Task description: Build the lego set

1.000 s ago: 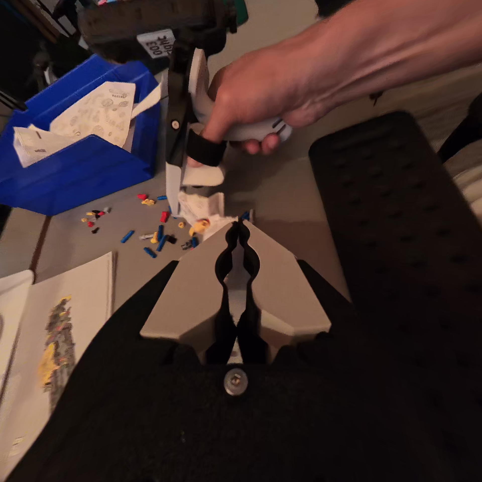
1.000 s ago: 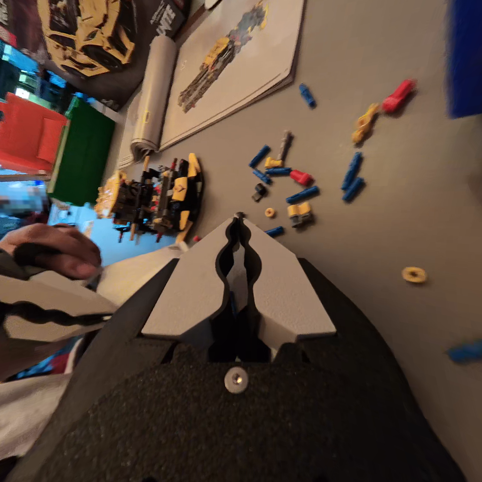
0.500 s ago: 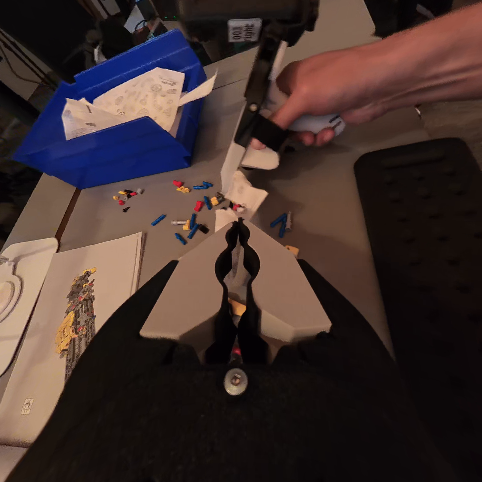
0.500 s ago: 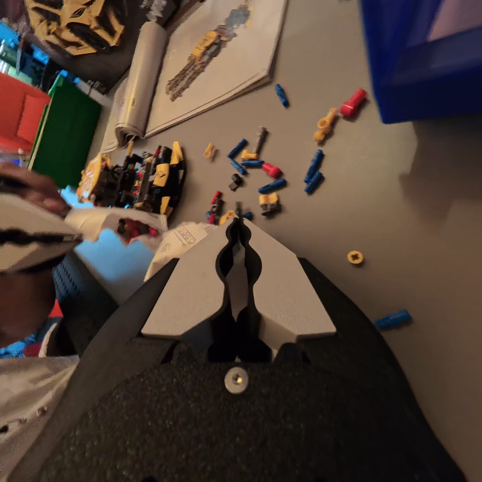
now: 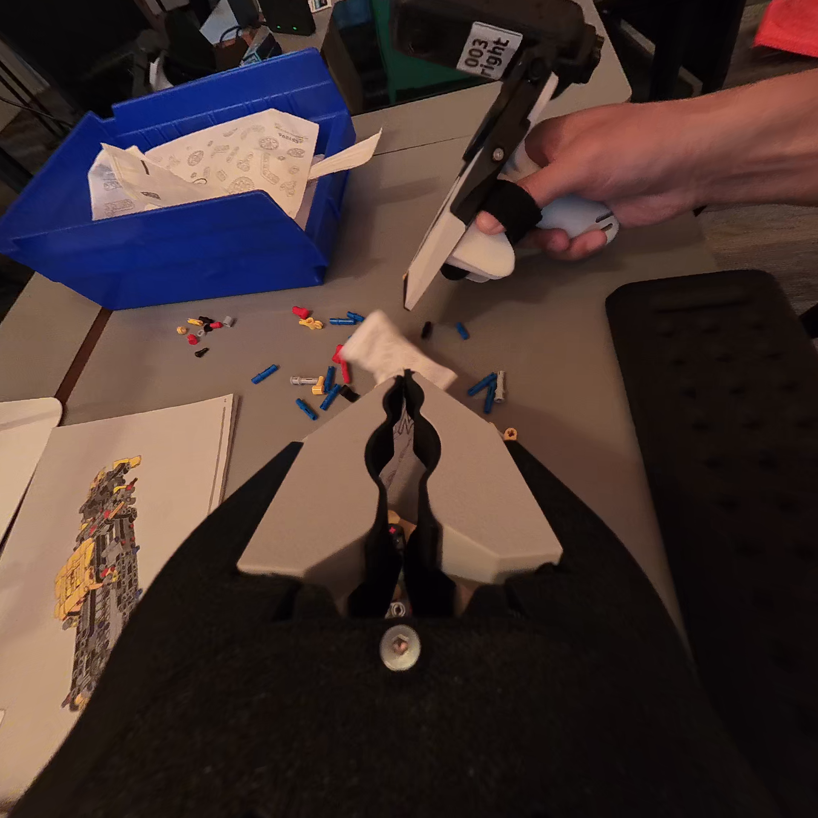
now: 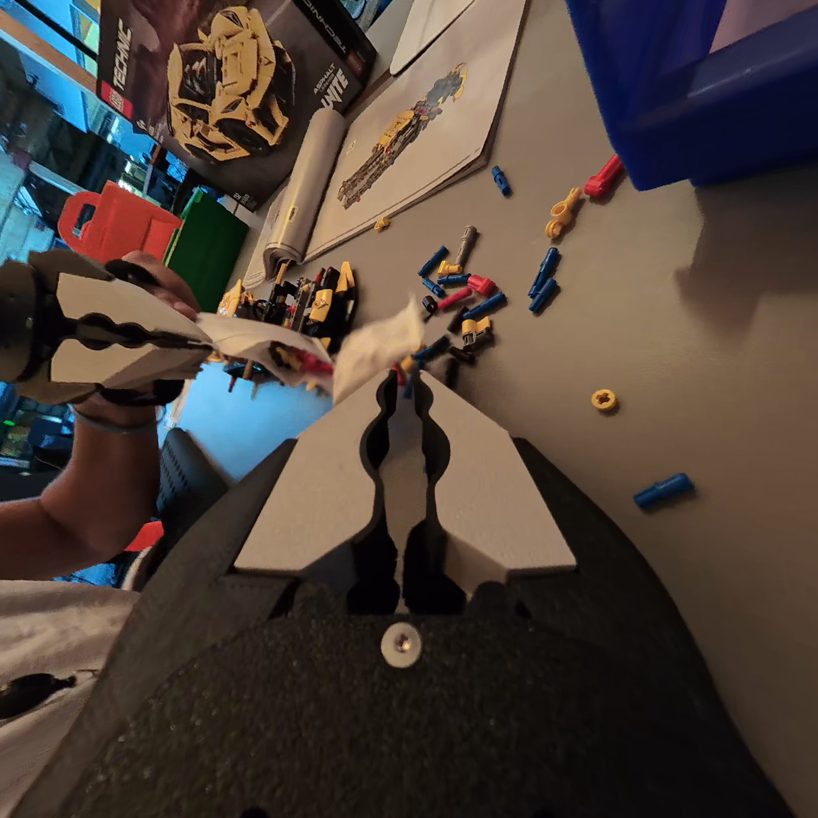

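- The grey table [image 5: 553,363] carries everything; a black mat [image 5: 717,442] covers its side far from the blue bin [image 5: 168,252], well apart from it.
- The blue bin holds crumpled paper sheets and stands at the table's far edge.
- An open instruction booklet [image 5: 146,464] lies on the near side of the bin, across a strip of bare table.
- The half-built yellow and black car [image 6: 310,296] sits beyond the booklet's corner, farther from the bin than the loose parts.
- The left gripper [image 5: 405,376] has its fingers pressed together on a white paper bag [image 6: 265,341], pinching one end.
- The bag hangs above the table between bin and mat, its long axis running from the left fingertips out towards the right gripper [image 6: 405,380]; its torn open end, blurred, shows red and yellow parts.
- The right gripper has its fingers parted by a crack and holds nothing; its tips are just beside the bag's open end, on the bin side.
- The next move is probably emptying the bag or picking a part, and the right gripper is the nearer one.
- Small blue, red and yellow pins [image 5: 327,389] lie scattered under the bag, in front of the bin, crowding any pick.
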A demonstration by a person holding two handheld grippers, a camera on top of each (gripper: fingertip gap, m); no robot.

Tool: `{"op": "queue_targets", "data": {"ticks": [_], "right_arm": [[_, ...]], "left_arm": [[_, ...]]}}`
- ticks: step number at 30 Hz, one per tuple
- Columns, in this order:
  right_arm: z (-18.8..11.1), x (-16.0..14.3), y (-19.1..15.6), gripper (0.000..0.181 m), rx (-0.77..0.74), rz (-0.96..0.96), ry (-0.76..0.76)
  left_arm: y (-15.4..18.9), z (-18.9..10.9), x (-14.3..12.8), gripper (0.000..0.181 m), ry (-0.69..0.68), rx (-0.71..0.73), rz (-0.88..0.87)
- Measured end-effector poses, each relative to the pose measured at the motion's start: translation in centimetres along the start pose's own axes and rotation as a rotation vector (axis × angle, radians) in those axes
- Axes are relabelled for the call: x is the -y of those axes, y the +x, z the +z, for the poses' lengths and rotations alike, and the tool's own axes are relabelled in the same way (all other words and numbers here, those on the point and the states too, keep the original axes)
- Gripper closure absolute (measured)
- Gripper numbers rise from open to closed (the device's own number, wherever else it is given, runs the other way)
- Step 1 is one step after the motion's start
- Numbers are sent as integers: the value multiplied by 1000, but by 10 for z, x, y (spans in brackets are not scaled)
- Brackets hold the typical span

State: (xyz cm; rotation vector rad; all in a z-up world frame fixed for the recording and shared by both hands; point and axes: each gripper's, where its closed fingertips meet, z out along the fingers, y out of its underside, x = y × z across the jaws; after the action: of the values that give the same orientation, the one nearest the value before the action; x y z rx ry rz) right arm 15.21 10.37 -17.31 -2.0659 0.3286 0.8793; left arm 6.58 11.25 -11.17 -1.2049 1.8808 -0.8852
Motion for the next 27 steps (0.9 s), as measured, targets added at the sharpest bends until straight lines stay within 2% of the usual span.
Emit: {"op": "queue_targets", "data": {"ticks": [3, 7, 10, 11, 13, 16, 17, 19, 23, 27], "right_arm": [[-2, -3, -1, 164, -11, -99, -20], [-2, -19, -13, 151, -39, -369, -125], [0, -35, -40, 142, 113, -236, -187], [0, -36, -42, 142, 115, -210, -168], [4, -34, -33, 144, 43, -175, -134], [8, -31, -35, 170, 86, -26, -108], [8, -31, -34, 173, 83, -6, -112], [7, -33, -30, 175, 56, 0, -138], [-5, -11, -26, 181, -51, 3, -93], [-9, 1, -26, 181, -221, -127, -134]], "left_arm": [[4, 2, 1, 181, 9, -37, -1], [3, 3, 4, 181, 17, -51, -10], [4, 3, 7, 181, 21, -53, -12], [5, 3, 8, 181, 25, -53, -11], [8, 4, 12, 181, 38, -58, -12], [12, 6, 13, 181, 44, -60, -14], [13, 7, 13, 181, 44, -61, -18], [16, 7, 14, 181, 57, -56, -24], [25, 9, 15, 181, 88, -69, -73], [30, 19, 15, 181, 112, -34, -117]]}}
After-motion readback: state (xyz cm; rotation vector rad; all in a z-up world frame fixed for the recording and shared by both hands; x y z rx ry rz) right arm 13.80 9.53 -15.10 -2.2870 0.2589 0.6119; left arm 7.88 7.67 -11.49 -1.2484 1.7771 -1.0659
